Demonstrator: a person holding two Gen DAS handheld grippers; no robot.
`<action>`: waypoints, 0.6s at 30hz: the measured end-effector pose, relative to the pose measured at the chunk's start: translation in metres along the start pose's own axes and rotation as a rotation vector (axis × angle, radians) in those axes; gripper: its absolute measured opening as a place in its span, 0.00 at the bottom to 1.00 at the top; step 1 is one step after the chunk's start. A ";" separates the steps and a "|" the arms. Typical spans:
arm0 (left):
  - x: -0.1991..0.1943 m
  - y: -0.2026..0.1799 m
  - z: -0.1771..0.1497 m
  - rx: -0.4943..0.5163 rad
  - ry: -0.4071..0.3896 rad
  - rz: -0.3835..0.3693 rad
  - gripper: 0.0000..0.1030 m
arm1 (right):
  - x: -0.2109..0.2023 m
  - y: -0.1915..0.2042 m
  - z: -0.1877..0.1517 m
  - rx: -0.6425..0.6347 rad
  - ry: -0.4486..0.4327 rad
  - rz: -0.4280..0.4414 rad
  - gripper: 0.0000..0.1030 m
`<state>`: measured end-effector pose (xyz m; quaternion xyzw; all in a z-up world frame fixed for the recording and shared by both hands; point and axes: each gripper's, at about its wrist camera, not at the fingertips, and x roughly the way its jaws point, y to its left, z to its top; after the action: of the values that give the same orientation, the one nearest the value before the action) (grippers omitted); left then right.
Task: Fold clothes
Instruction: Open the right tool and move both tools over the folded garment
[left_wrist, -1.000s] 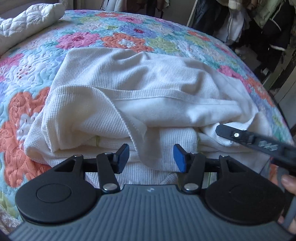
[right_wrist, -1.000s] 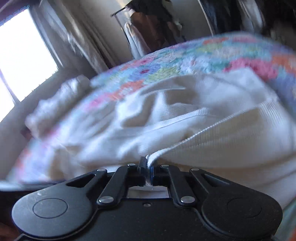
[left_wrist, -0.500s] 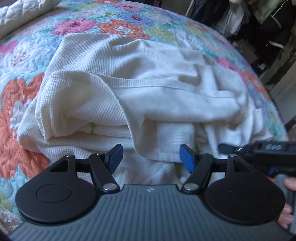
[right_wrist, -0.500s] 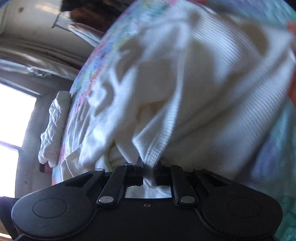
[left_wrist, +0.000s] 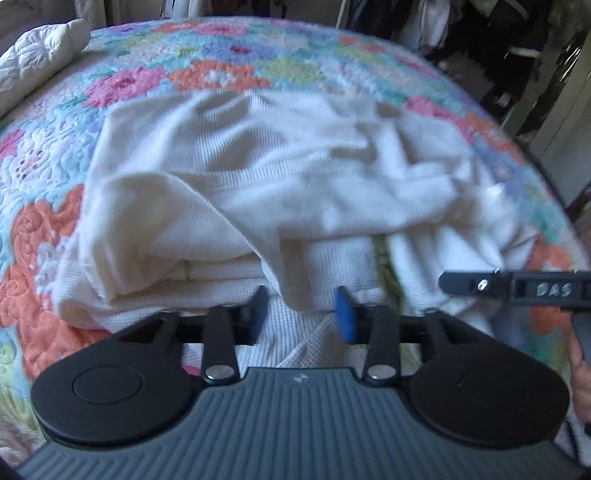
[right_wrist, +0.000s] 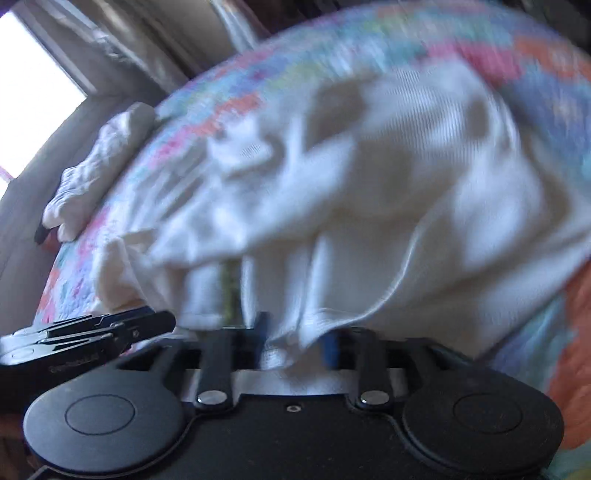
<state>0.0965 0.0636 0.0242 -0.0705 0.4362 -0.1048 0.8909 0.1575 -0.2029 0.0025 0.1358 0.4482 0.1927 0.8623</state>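
Observation:
A cream waffle-knit garment (left_wrist: 258, 192) lies bunched and partly folded on the flowered quilt (left_wrist: 44, 155). My left gripper (left_wrist: 303, 314) is open at the garment's near edge, with a hanging fold between its blue pads. My right gripper (right_wrist: 295, 336) is open, and the ribbed hem of the garment (right_wrist: 369, 206) lies loose between its fingers. The right gripper's side also shows in the left wrist view (left_wrist: 517, 290) at the garment's right edge. The left gripper shows in the right wrist view (right_wrist: 92, 332) at lower left. Both views are blurred.
A white quilted pillow (left_wrist: 37, 59) lies at the bed's far left, also visible in the right wrist view (right_wrist: 99, 162). Dark hanging clothes (left_wrist: 498, 44) stand beyond the bed's far right. A bright window (right_wrist: 33, 85) is behind the bed.
My right gripper has opened and let go of the ribbed hem it was shut on. The hem has dropped onto the pile. My left gripper stays open and has drawn back slightly.

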 end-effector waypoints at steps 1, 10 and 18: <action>-0.009 0.006 0.003 -0.002 -0.010 -0.003 0.51 | -0.010 0.000 0.004 -0.031 -0.023 -0.020 0.51; -0.018 0.099 0.052 -0.052 0.080 0.135 0.67 | -0.035 -0.053 0.054 -0.102 -0.059 -0.273 0.51; 0.009 0.111 0.048 0.018 0.113 0.200 0.72 | -0.004 -0.076 0.066 -0.203 -0.007 -0.349 0.52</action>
<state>0.1537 0.1705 0.0230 -0.0123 0.4894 -0.0229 0.8717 0.2263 -0.2765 0.0115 -0.0310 0.4403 0.0839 0.8934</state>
